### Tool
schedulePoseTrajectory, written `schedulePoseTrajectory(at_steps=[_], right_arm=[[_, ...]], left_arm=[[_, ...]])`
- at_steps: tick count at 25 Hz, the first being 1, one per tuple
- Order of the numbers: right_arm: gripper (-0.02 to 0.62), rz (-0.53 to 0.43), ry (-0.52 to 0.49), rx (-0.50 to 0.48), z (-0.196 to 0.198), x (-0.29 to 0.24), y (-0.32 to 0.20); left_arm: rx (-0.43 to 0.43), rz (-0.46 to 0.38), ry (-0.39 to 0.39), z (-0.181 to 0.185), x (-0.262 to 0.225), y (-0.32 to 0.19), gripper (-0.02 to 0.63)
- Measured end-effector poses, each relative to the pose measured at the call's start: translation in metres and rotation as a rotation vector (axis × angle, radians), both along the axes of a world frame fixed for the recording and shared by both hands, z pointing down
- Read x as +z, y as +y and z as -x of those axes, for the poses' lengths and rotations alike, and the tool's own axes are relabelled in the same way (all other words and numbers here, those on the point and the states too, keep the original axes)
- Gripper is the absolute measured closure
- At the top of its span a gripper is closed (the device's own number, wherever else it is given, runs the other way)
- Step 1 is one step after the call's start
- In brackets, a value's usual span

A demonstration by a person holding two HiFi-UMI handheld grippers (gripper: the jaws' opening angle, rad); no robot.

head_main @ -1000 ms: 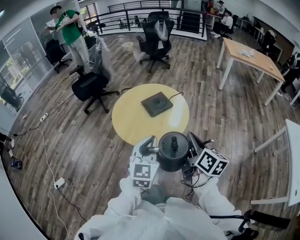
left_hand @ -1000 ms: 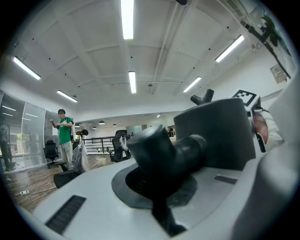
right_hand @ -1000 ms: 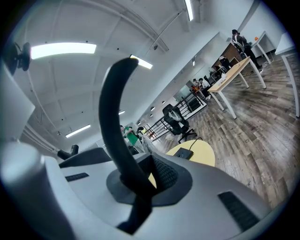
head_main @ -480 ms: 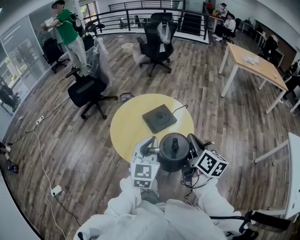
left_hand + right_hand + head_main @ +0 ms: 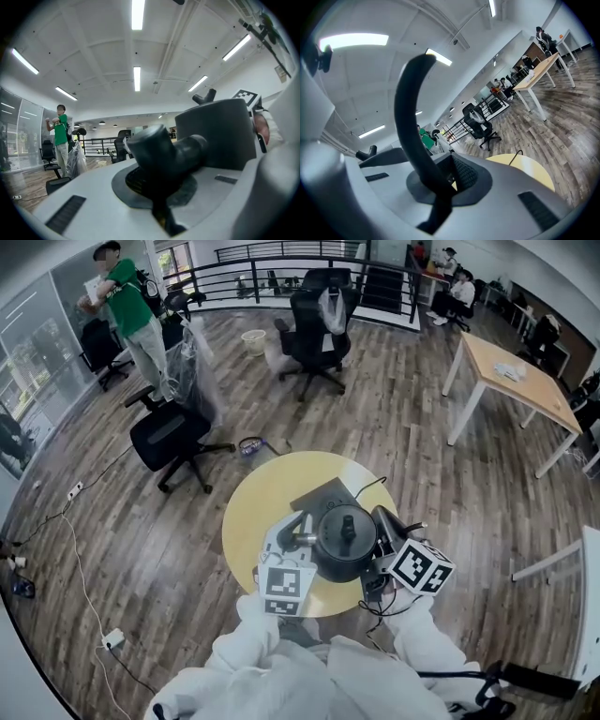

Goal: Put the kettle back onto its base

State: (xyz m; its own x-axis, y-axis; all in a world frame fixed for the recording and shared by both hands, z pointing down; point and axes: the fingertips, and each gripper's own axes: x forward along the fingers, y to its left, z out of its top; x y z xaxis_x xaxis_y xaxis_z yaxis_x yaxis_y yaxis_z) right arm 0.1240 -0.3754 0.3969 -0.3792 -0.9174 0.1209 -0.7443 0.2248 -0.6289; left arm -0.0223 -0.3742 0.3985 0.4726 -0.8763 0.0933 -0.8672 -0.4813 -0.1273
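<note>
- Head view: the black kettle point(image 5: 345, 542) hangs between the two claws over the near half of the round yellow bench point(image 5: 251, 517)
- The left claw point(image 5: 302, 539) meets the kettle on its left side, the right claw point(image 5: 380, 532) on its right
- The dark square base point(image 5: 317, 494) lies flat on the bench just beyond the kettle, which covers its near edge; whether the two touch cannot be told
- Left gripper view: the left claw is clenched on the kettle's stubby dark spout point(image 5: 164, 150), with the kettle's body rising just to the right; a person in green point(image 5: 60, 129) stands far off at the left
- Right gripper view: the right claw is clenched on the curved black handle point(image 5: 410, 108), which arches upward from the jaws; beyond lie the yellow bench edge and a thin cord point(image 5: 516, 155)
</note>
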Motion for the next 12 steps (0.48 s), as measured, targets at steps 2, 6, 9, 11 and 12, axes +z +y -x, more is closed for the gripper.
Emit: schedulePoseTrajectory(at_steps=[2,6,9,11,12], right_arm=[[0.584,0.004,-0.001,0.002,0.003,0.002,-0.015],[0.584,0.014,-0.002,-0.001,0.008,0.003,-0.035],[0.584,0.014,-0.004,-0.004,0.007,0.005,-0.044],[0.584,0.016,-0.008,-0.004,0.006,0.007,-0.048],[0.584,0.020,-0.008,-0.006,0.006,0.008,-0.049]], left_arm=[[0.001,0.006,0.000,0.003,0.002,-0.015,0.609],[-0.001,0.019,0.003,0.008,0.004,-0.035,0.609],[-0.003,0.017,-0.001,0.007,0.005,-0.043,0.609],[-0.004,0.018,-0.004,0.006,0.006,-0.047,0.609],[-0.005,0.022,-0.004,0.006,0.008,-0.048,0.609]])
